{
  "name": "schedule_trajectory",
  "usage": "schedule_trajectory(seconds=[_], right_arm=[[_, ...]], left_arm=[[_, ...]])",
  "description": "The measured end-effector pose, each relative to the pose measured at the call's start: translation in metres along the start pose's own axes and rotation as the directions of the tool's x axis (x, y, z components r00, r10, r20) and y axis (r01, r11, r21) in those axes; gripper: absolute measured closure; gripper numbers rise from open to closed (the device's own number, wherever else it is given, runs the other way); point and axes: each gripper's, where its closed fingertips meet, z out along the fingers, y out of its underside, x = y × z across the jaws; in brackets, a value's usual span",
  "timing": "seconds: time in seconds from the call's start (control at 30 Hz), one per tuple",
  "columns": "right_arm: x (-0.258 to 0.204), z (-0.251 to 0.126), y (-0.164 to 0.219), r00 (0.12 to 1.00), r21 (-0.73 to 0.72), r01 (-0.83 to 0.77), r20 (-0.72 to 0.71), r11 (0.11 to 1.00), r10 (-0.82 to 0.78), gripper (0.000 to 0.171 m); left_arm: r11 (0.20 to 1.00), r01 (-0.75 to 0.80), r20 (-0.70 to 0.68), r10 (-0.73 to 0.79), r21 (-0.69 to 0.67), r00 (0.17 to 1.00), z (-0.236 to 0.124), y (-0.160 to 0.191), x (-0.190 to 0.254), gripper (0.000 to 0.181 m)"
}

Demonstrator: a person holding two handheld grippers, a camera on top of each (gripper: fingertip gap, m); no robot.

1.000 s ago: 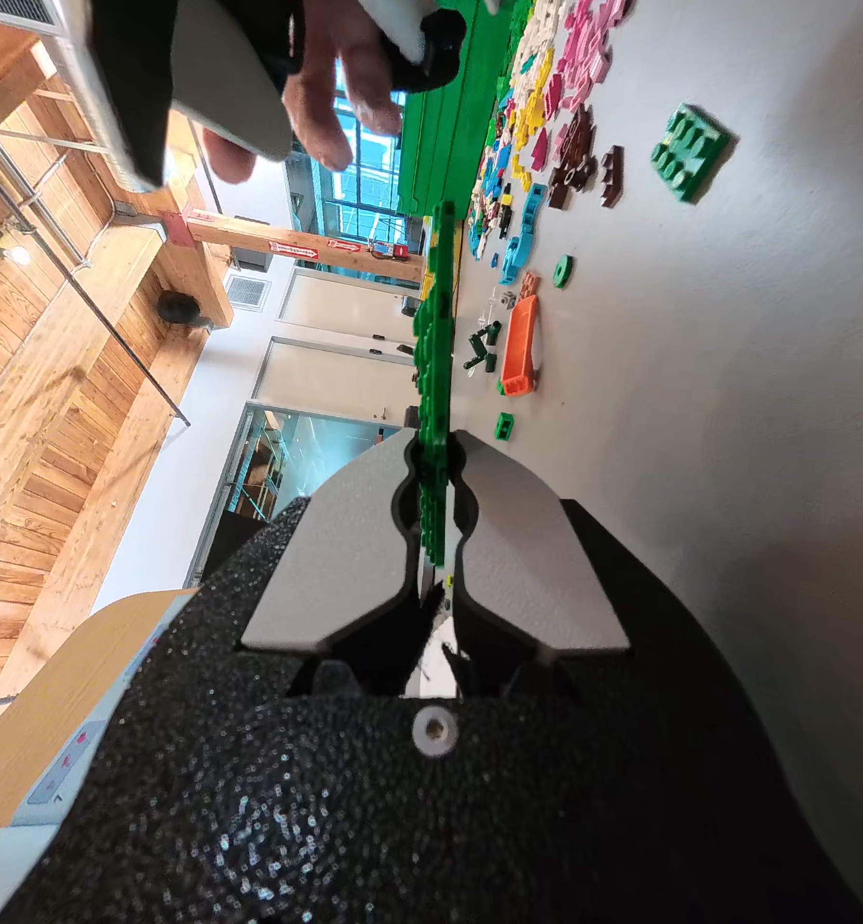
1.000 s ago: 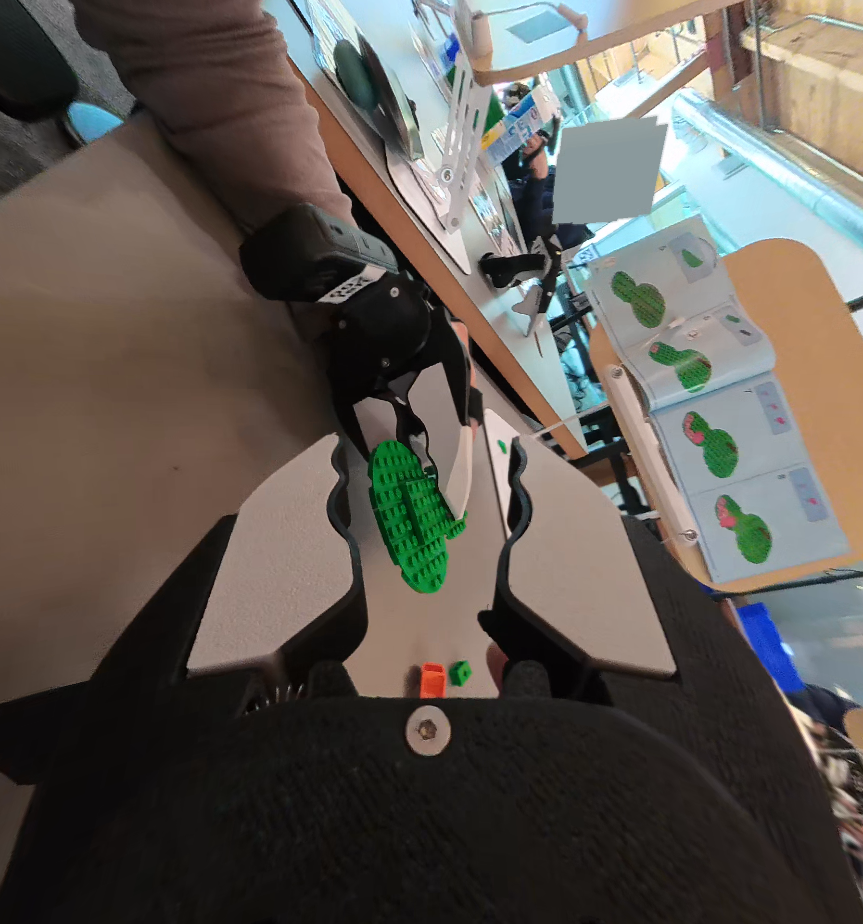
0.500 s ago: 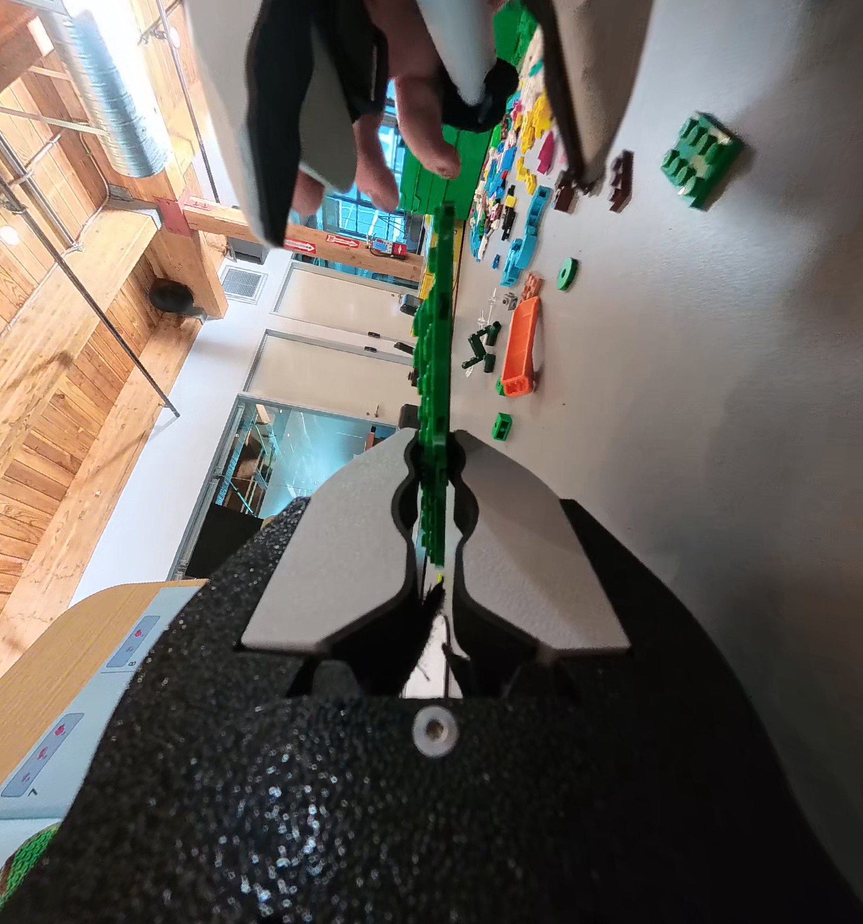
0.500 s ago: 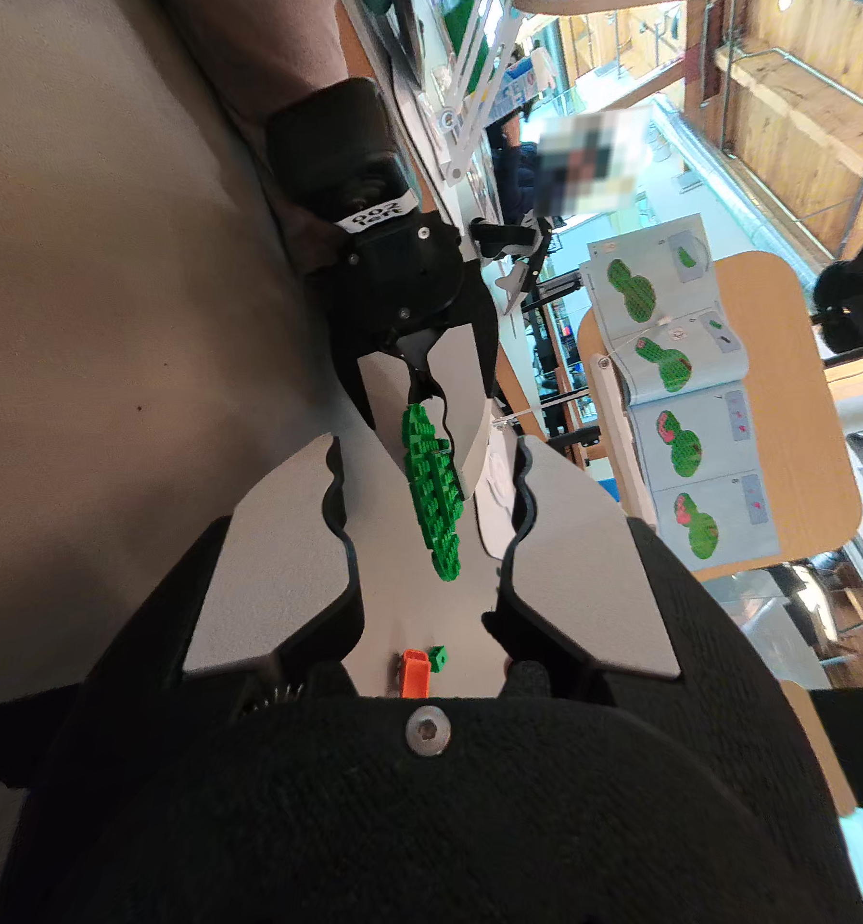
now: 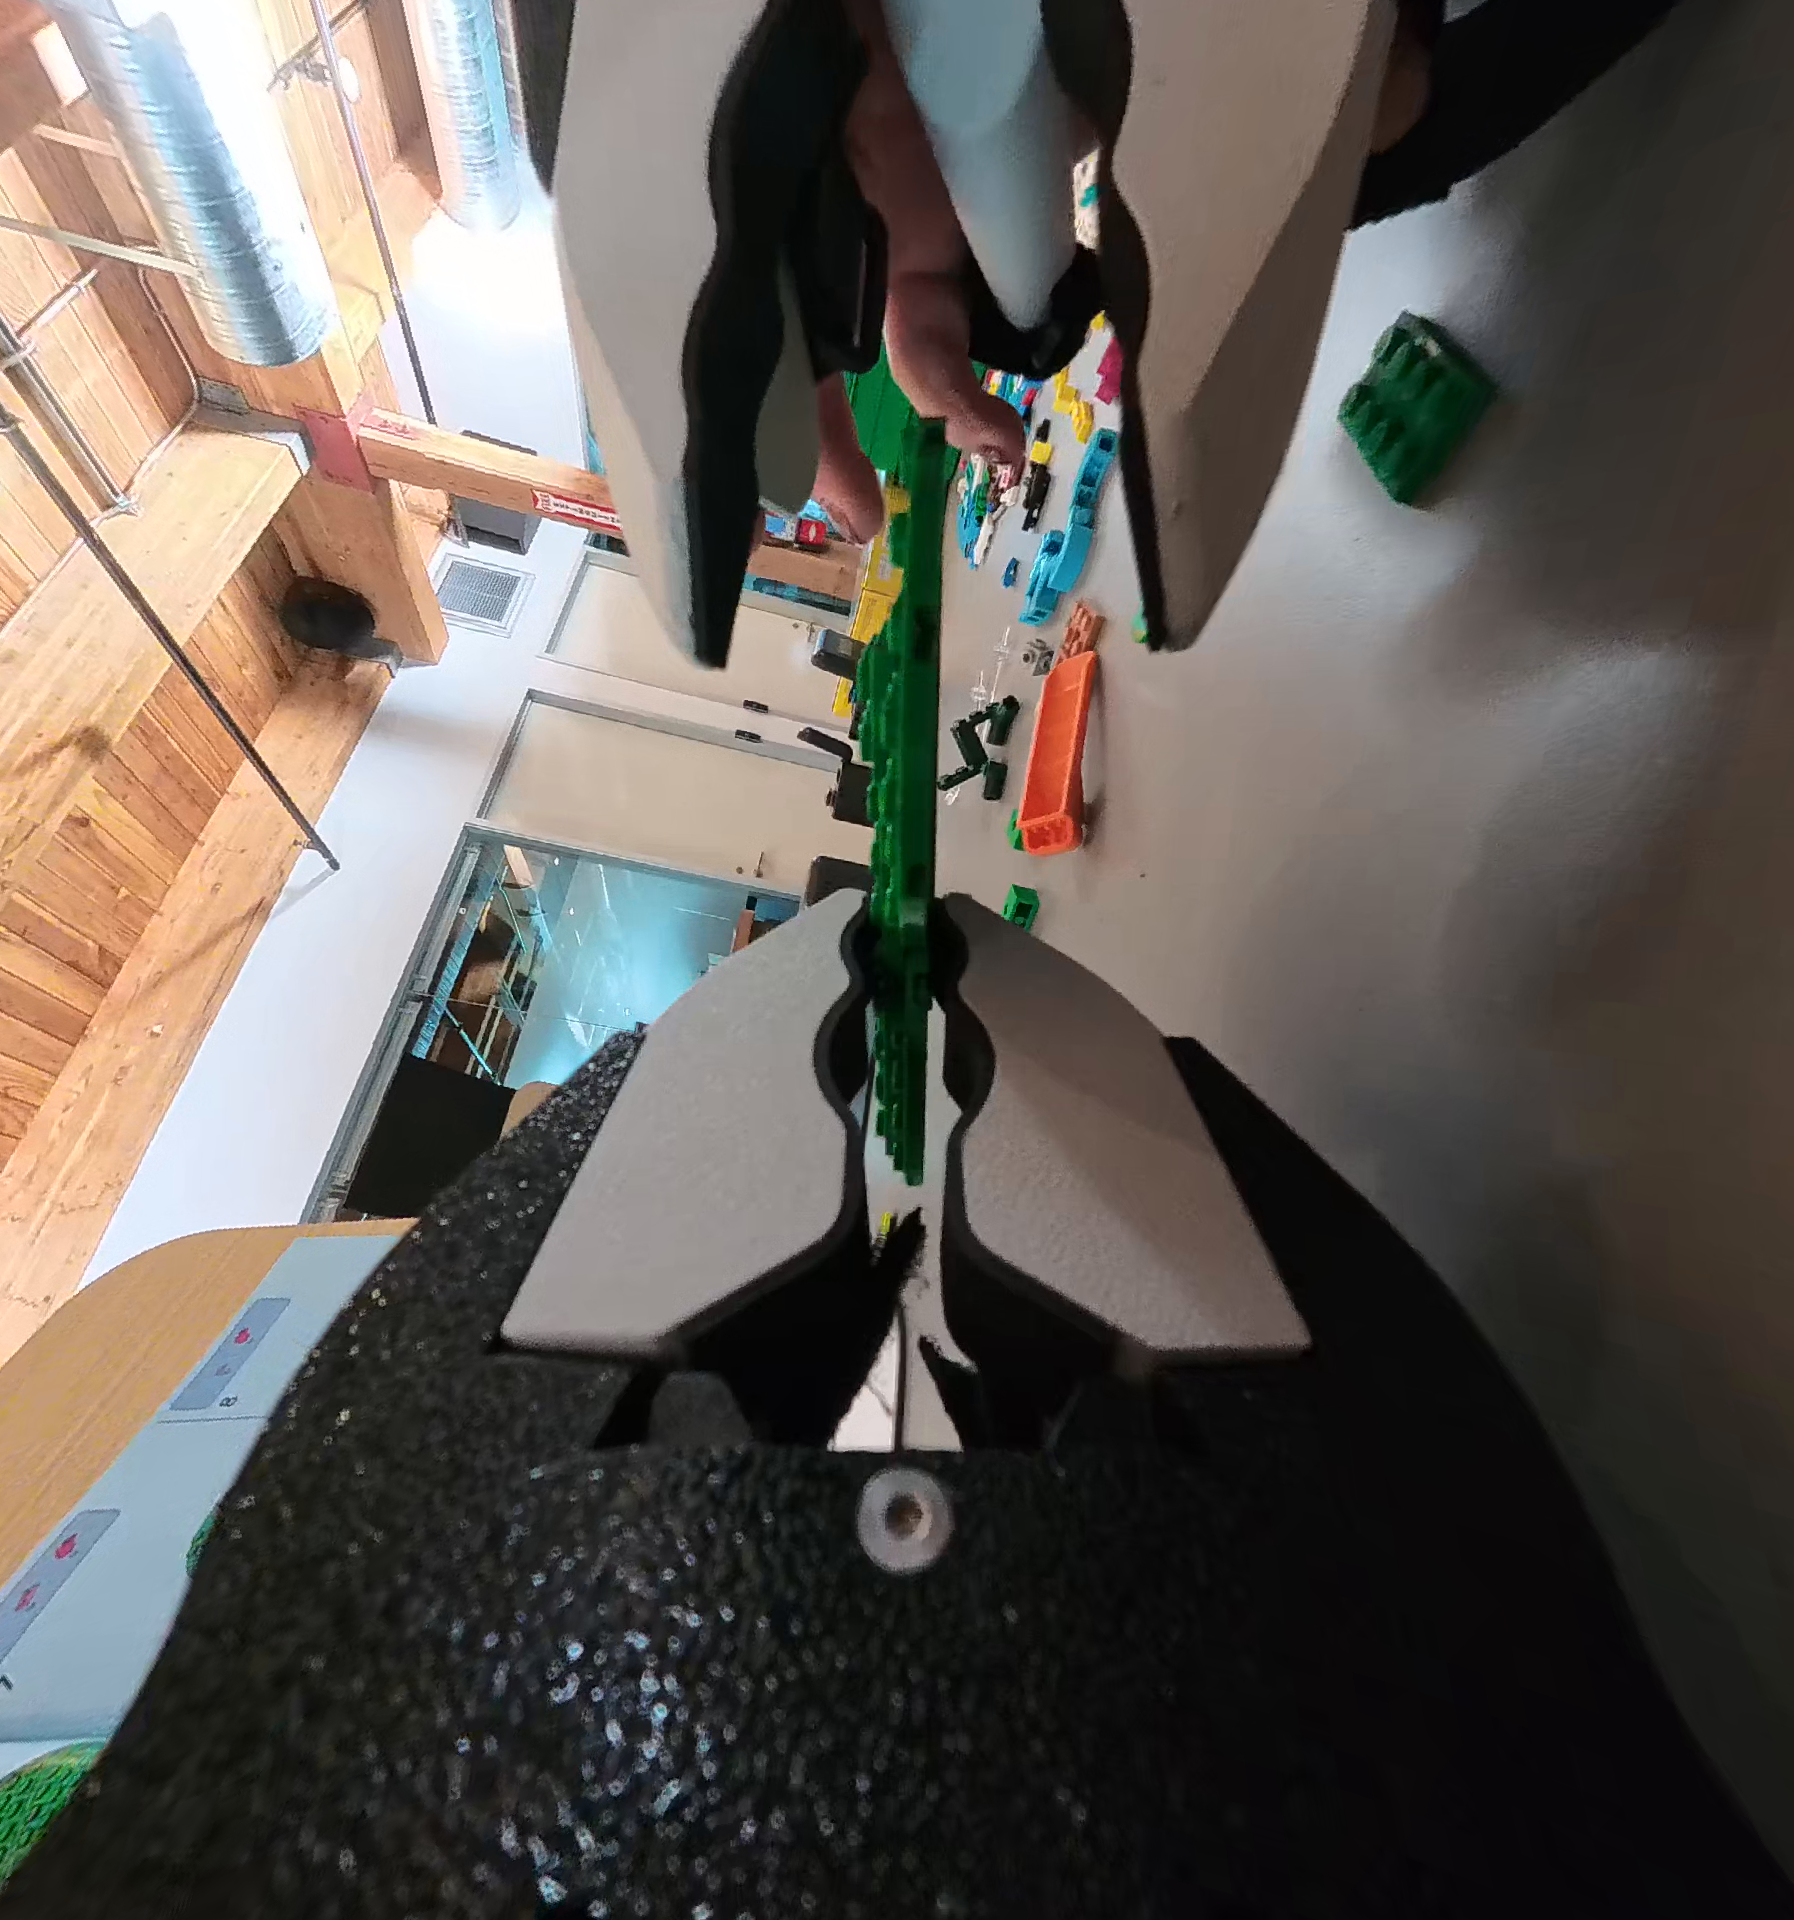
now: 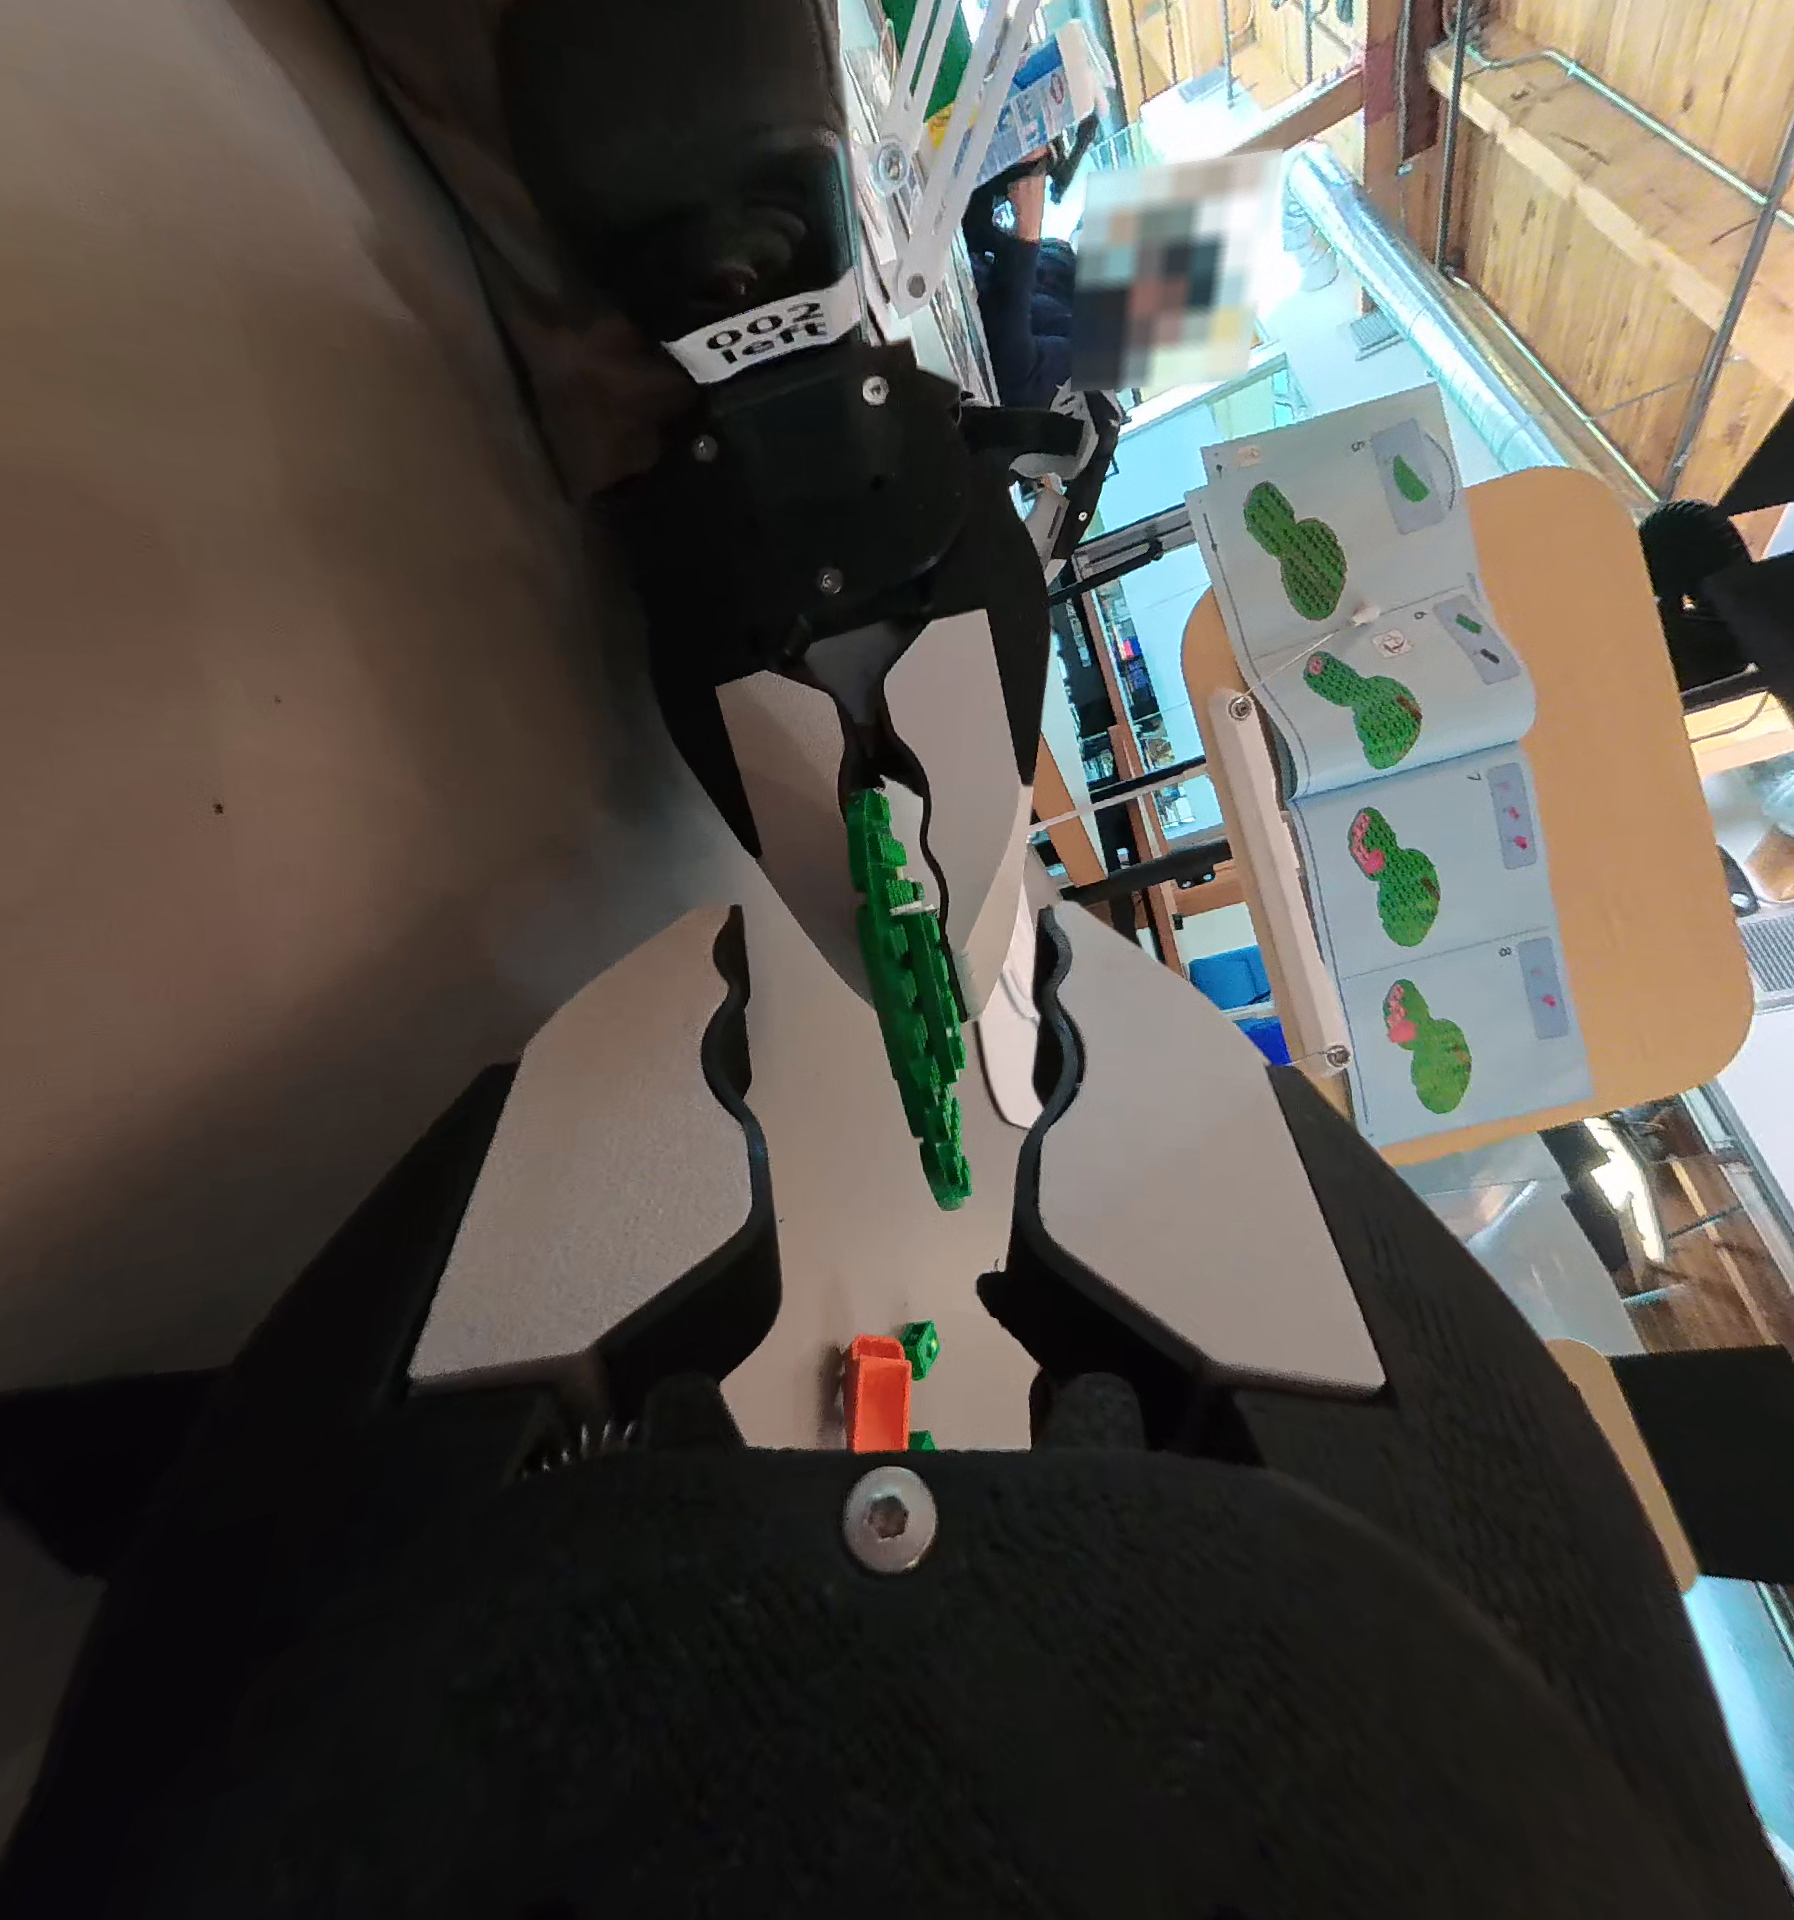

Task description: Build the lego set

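The green plate (image 5: 908, 727) now reaches in between the right gripper's fingers, where half a second ago its far end only neared their tips; a second ago that gripper stood well back from it. In the right wrist view the plate (image 6: 914, 1018) has also turned from showing its studded face to nearly edge-on.

It is a flat, bright green lego plate, long with a rounded outline, studs on one side and a few smaller green pieces stacked on that side. It is held clear of the table (image 5: 1495, 935), on edge.

The left gripper (image 5: 903, 920) pinches one end of the plate, its grey fingers pressed against both faces. From there the plate runs straight out toward the right gripper (image 5: 929, 644), whose fingers are spread wide, one on each side of the plate's far end and not touching it. In the right wrist view the plate's free end sits between the right gripper's (image 6: 888, 935) tips, nearer its right finger, with the left gripper (image 6: 872, 790) just beyond.

Beside the plate on the table lie an orange piece (image 5: 1057, 758), a small green brick (image 5: 1021, 906), dark green bits (image 5: 981, 743) and, past the right gripper, a heap of coloured pieces (image 5: 1064, 488). A green block (image 5: 1412, 405) lies apart from the plate. An open booklet (image 6: 1392, 769) stands on a wooden board (image 6: 1641, 831) behind the left gripper.
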Motion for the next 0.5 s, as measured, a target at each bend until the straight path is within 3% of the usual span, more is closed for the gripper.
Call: schedule_trajectory(seconds=[0.3,0.5], right_arm=[[-0.007,0.004,0.011,0.999,-0.075,0.030,0.034,0.997,-0.028,0.122],[0.001,0.006,0.021,0.998,-0.140,0.051,-0.019,0.989,-0.054,0.133]], left_arm=[[1.000,0.004,-0.002,-0.004,0.001,1.000,0.001,0.000,0.000,0.173],[1.000,-0.005,-0.011,0.005,0.008,1.000,0.001,-0.003,0.002,0.173]])
